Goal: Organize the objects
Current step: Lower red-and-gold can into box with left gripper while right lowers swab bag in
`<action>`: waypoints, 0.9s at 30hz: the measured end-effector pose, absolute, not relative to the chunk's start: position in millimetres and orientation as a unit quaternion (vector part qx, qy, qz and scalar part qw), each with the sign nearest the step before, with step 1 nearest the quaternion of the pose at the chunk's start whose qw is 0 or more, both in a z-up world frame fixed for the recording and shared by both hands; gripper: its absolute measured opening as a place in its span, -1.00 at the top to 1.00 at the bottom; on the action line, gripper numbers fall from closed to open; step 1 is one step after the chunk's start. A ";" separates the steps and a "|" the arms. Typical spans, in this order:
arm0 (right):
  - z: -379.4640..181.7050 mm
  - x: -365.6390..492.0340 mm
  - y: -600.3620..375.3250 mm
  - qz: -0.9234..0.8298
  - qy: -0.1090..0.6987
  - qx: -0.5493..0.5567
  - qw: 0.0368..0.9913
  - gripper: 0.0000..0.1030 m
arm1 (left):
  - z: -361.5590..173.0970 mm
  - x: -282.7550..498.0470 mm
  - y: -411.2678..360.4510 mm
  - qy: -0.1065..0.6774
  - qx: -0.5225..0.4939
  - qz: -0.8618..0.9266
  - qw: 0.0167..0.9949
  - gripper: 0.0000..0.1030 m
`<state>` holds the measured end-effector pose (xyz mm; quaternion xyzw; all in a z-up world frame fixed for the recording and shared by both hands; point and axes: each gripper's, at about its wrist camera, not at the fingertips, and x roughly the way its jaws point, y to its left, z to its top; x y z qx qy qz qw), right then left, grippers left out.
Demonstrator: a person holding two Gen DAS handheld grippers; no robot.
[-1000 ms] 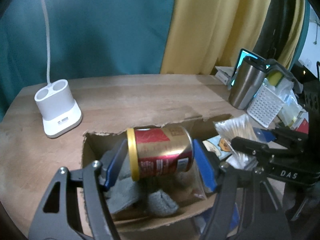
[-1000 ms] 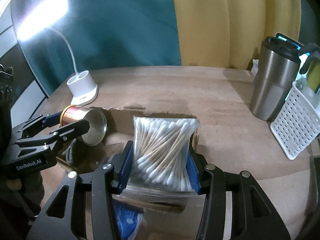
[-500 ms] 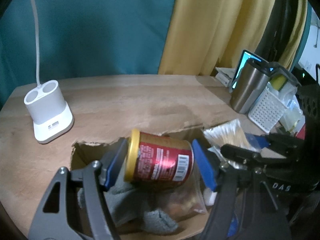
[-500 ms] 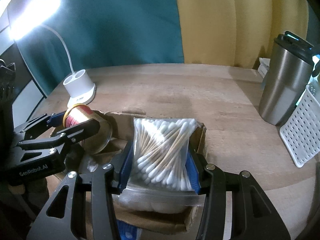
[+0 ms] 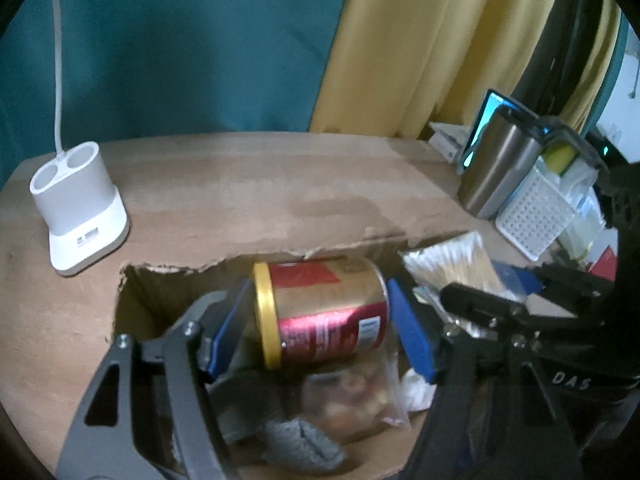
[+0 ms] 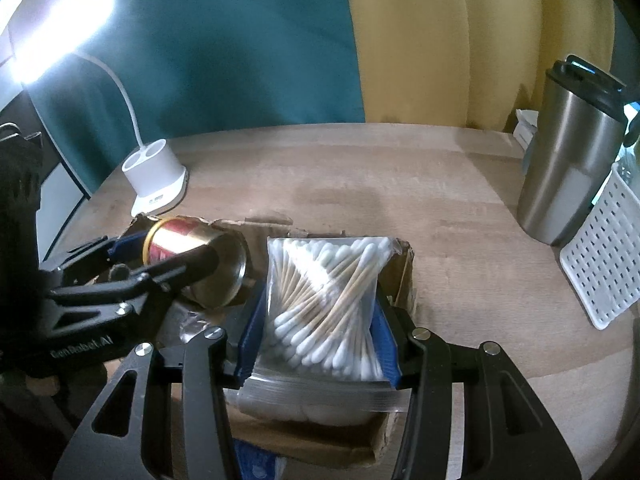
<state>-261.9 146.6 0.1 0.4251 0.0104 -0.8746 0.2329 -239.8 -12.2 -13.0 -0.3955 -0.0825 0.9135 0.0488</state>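
Observation:
My left gripper (image 5: 320,328) is shut on a red and gold can (image 5: 324,316) with a yellow rim, held on its side just above an open cardboard box (image 5: 168,276). A grey cloth (image 5: 300,444) and a clear snack bag (image 5: 352,400) lie in the box under the can. My right gripper (image 6: 318,336) is shut on a clear zip bag of cotton swabs (image 6: 328,304), held over the right end of the same box (image 6: 404,276). The can (image 6: 188,248) and left gripper also show at the left of the right wrist view.
A white lamp base (image 5: 76,208) stands at the left of the wooden table (image 5: 260,184). A steel tumbler (image 6: 572,168) and a white perforated basket (image 6: 604,268) stand at the right. Teal and yellow curtains hang behind.
The can has rolled in my left gripper and sits lower in the box. The swab bag has also come down a little over the box.

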 end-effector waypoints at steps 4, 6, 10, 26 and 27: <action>-1.4 -263.0 147.3 -0.876 0.010 0.426 0.227 -0.14 | -14.8 -241.4 -10.6 -0.078 -0.406 0.909 0.043 -0.39; 0.0 -261.4 149.4 -0.879 0.008 0.422 0.223 -0.34 | -13.7 -240.8 -9.8 -0.074 -0.409 0.909 0.041 -0.40; -0.1 -259.7 151.1 -0.879 0.004 0.421 0.225 -0.35 | -10.7 -236.6 -10.5 -0.075 -0.407 0.909 0.040 -0.57; 9.8 -229.0 154.0 -0.888 0.011 0.410 0.206 -0.42 | 11.6 -192.0 -17.2 -0.076 -0.379 0.922 0.034 -0.57; 10.4 -226.2 154.7 -0.889 0.011 0.410 0.205 -0.42 | 12.8 -189.2 -17.0 -0.076 -0.377 0.922 0.034 -0.57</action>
